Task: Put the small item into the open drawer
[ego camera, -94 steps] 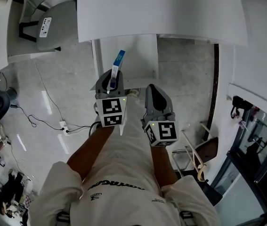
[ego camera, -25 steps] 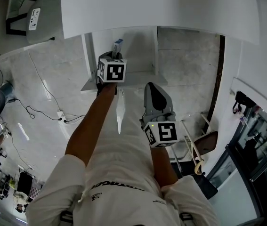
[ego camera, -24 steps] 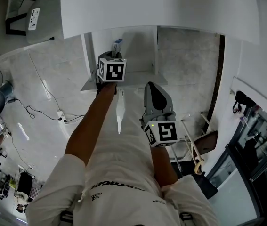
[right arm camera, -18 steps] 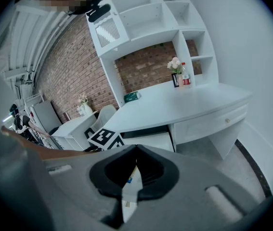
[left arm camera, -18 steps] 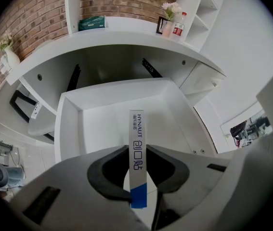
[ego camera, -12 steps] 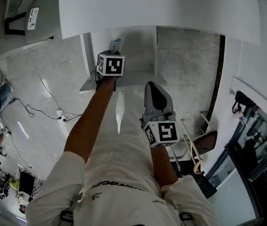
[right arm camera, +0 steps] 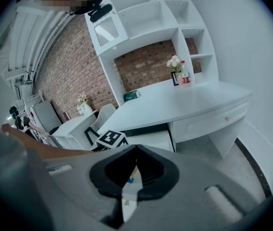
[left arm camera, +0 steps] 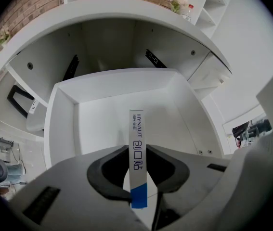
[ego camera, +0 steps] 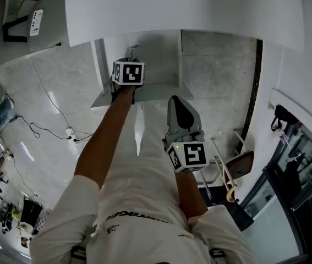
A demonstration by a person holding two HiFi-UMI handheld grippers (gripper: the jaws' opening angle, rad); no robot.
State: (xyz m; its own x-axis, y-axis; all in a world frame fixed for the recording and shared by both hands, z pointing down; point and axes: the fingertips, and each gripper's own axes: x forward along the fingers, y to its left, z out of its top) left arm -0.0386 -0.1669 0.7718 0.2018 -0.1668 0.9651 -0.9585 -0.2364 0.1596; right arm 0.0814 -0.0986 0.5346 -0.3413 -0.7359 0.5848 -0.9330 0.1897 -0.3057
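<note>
A narrow white box with a blue end (left arm camera: 136,129) stands upright between the pads of my left gripper (left arm camera: 137,150), which is shut on it. Below it lies the open white drawer (left arm camera: 102,124), bare inside; the box hangs above its middle. In the head view the left gripper (ego camera: 132,55) reaches out at arm's length over the drawer (ego camera: 164,90), with the box's tip (ego camera: 133,49) poking past the marker cube. My right gripper (ego camera: 176,101) stays near my body, short of the drawer front, jaws together and nothing in them. The right gripper view shows the drawer (right arm camera: 151,139) beyond those jaws (right arm camera: 134,148).
The drawer sticks out from under a white curved desk (ego camera: 189,10). A second, shut drawer (right arm camera: 213,121) is to the right. A grey chair (ego camera: 40,21) stands at the far left, cables and a power strip (ego camera: 70,133) lie on the tiled floor, and a flower vase (right arm camera: 175,69) stands on the desk.
The left gripper has carried the box forward, away from my body, until it is over the drawer; in the last second it crept a little further. The right gripper has stayed put.
</note>
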